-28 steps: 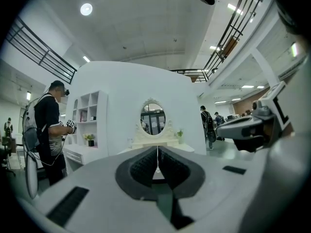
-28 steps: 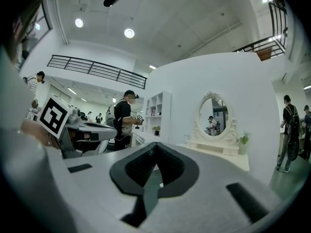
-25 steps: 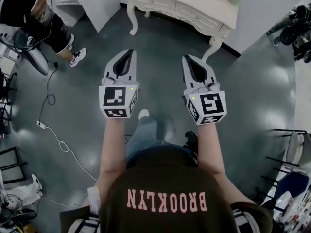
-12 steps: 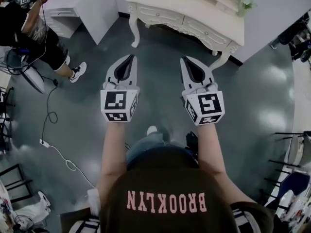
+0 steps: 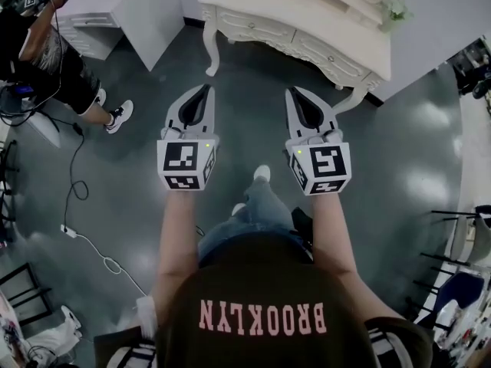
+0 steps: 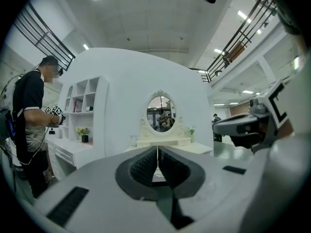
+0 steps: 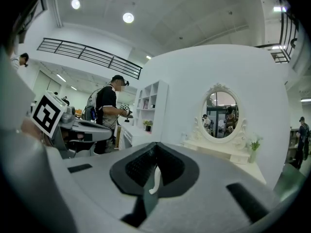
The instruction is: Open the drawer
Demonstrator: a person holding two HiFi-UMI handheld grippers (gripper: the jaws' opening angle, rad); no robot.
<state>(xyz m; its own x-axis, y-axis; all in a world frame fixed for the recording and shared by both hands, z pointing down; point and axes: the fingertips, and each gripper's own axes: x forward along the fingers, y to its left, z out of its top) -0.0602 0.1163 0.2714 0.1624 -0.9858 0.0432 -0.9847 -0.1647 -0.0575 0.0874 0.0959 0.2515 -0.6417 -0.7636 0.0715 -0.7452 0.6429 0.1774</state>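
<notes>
Left tongs (image 5: 204, 89) and right tongs (image 5: 293, 91) nearer dressing table (image 5: 307, 12) edge, floor (image 5: 252, 71) between

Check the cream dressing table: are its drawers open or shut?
Shut. In the head view both drawer fronts sit flush with the front rail of the dressing table; none is pulled out.

The dressing table (image 5: 307, 15) is cream-white, with carved edges and curved legs, and it stands at the top of the head view. Its front carries two long drawers side by side, the left drawer (image 5: 247, 24) and the right drawer (image 5: 326, 52). Both are shut, flush with the front.
</notes>
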